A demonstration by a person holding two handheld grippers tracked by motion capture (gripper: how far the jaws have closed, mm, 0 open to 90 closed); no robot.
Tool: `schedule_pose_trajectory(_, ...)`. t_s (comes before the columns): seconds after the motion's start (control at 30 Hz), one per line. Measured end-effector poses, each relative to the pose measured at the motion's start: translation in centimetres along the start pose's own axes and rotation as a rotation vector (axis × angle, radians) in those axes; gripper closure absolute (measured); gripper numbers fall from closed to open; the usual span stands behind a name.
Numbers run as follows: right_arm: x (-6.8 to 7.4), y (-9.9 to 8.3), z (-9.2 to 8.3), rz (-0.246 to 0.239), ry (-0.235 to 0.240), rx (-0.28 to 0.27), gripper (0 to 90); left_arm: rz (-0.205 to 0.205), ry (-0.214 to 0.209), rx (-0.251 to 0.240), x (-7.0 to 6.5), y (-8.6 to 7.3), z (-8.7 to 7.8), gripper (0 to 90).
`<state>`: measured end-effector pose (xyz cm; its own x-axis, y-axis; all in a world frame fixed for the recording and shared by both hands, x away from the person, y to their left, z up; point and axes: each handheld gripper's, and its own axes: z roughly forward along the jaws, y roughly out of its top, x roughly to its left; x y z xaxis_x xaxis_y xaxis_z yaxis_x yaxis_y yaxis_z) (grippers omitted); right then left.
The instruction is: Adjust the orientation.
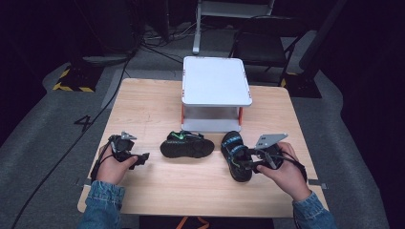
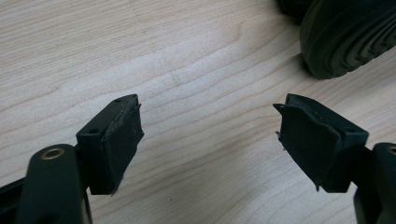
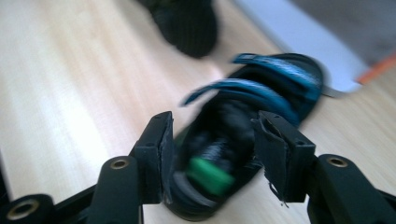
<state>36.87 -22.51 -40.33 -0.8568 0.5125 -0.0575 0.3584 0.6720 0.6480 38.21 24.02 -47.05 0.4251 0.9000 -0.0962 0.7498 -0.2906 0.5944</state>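
Note:
A black sandal with blue straps (image 1: 234, 151) lies flat on the wooden table (image 1: 157, 107), right of centre. My right gripper (image 1: 244, 164) is at its heel. In the right gripper view the right gripper (image 3: 212, 126) stands open, its jaws on either side of the blurred heel of the blue-strapped sandal (image 3: 261, 88). A second black sandal with green straps (image 1: 186, 145) lies on its side at the centre. My left gripper (image 1: 144, 156) rests left of it, apart from it. The left gripper (image 2: 208, 105) is open and holds nothing, and the ribbed sole of the green-strapped sandal (image 2: 350, 37) shows beyond it.
A white two-level stand (image 1: 216, 78) with orange legs stands at the back centre of the table, just behind the sandals, and its lower edge (image 3: 299, 32) shows in the right gripper view. Bare wood lies along the table's front and left. A dark chair (image 1: 267, 40) stands beyond the table.

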Motion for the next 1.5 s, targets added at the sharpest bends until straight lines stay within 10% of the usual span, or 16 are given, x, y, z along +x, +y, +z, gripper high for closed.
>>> schedule_pose_trajectory(0.17,0.8,0.0,2.2,0.001,0.026,0.074,64.7,0.018,-0.006,0.011,-0.1,0.3,0.4,21.5)
schedule_pose_trajectory(0.2,0.7,-0.3,3.3,0.044,0.053,0.110,81.5,0.020,-0.009,0.012,-0.2,0.3,0.5,21.5)
schedule_pose_trajectory(0.5,1.0,0.0,4.0,0.105,0.075,0.080,84.5,-0.001,-0.007,0.013,0.1,0.2,0.6,21.5)
schedule_pose_trajectory(0.7,1.1,0.5,3.2,0.112,0.077,0.016,56.1,-0.021,-0.014,-0.032,1.2,1.0,-0.3,21.6)
schedule_pose_trajectory(0.93,2.0,4.4,4.5,0.055,0.017,-0.100,44.8,-0.052,-0.002,-0.096,2.8,1.2,-1.5,21.7)
schedule_pose_trajectory(1.2,2.9,9.6,9.2,0.027,0.047,-0.203,38.7,-0.077,-0.001,-0.124,3.4,1.3,-1.5,22.2)
schedule_pose_trajectory(1.5,3.1,9.8,11.4,0.018,0.059,-0.179,39.4,-0.071,-0.002,-0.111,3.2,1.3,-1.4,22.1)
